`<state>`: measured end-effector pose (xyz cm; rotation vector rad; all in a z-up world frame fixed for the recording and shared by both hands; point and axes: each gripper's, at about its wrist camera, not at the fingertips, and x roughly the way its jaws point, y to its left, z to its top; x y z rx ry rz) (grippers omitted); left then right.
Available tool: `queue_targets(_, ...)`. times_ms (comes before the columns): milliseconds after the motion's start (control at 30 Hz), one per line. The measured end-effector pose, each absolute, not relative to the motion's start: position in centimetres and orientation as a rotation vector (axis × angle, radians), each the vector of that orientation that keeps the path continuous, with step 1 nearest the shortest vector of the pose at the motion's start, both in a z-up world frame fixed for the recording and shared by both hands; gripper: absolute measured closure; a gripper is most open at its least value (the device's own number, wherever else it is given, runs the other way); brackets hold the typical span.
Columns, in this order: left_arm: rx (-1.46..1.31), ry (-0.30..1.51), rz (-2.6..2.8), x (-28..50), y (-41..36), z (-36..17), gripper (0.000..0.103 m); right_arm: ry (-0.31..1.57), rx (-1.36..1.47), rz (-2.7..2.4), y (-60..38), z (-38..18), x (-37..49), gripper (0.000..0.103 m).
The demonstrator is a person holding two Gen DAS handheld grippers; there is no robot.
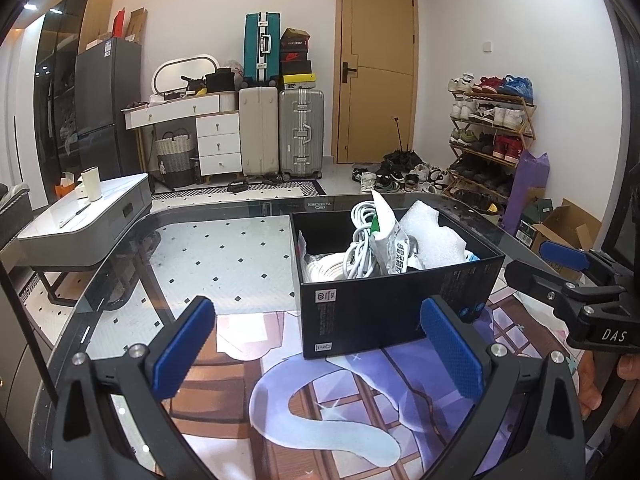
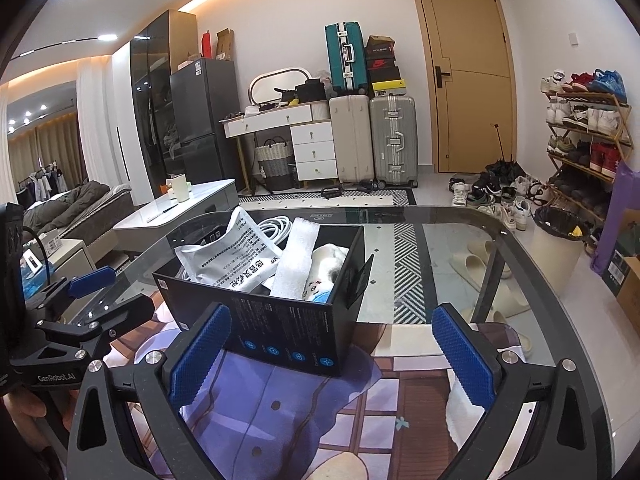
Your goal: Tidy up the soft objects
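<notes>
A black cardboard box [image 1: 384, 312] stands open on a printed mat [image 1: 320, 408] on the glass table. It holds a coiled white cable [image 1: 358, 252], a white printed pouch [image 2: 228, 256], a white foam sheet [image 2: 296, 258] and a white plush item [image 2: 330, 264]. My left gripper [image 1: 320, 344] is open just in front of the box, with nothing between its blue pads [image 1: 186, 344]. My right gripper [image 2: 332, 352] is open wide and empty, close to the box's near corner [image 2: 288, 340]. Each gripper shows in the other's view: the right gripper [image 1: 532, 266] and the left gripper [image 2: 114, 294].
The glass table's rounded edge [image 2: 560, 292] runs along the right, with slippers [image 2: 484, 264] and a bin [image 2: 556, 240] on the floor beyond it. A white side table [image 1: 84, 216] stands to the left. Suitcases [image 1: 280, 132] and a shoe rack [image 1: 492, 132] line the far wall.
</notes>
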<state>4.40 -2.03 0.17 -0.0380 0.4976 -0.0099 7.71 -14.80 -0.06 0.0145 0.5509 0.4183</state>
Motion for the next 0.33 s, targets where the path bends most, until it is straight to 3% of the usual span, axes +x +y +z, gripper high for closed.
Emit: queue_targets(333, -0.039, 0.492, -0.013, 4.15, -2.02, 0.30, 0.000, 0.558, -0.009, 0.427, -14.33, 0.04, 7.63, 0.001)
